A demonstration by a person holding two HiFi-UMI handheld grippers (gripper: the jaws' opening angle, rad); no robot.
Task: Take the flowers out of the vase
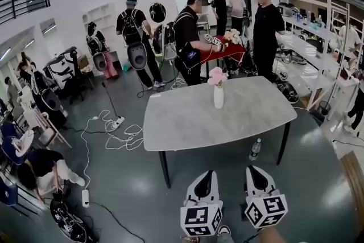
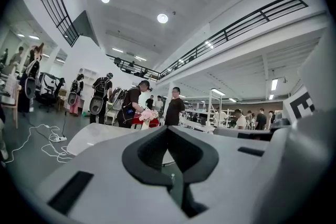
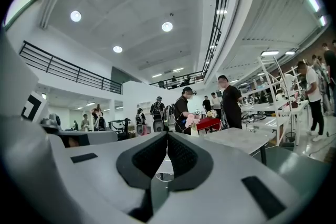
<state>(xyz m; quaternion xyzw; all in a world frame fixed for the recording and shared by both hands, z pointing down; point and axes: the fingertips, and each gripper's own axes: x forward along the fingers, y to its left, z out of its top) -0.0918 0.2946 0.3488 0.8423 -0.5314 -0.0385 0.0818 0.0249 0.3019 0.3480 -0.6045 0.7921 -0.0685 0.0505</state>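
Near the counter's (image 1: 170, 128) far edge stands the vase (image 1: 218, 98), flowers (image 1: 216, 76) inside. Left hand-held gripper (image 1: 205, 175) and right hand-held gripper (image 1: 254, 171), closed and empty, hang short of the near edge; the approach comes first, then opening for the flowers.

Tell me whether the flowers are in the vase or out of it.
In. The pink flowers rise from the neck of the white vase, which stands upright on the grey table.

Open floor (image 1: 131, 179) lies between me and the table (image 1: 187, 122); its top is bare around the vase (image 1: 218, 98), though people (image 1: 187, 37) crowd beyond the far edge.
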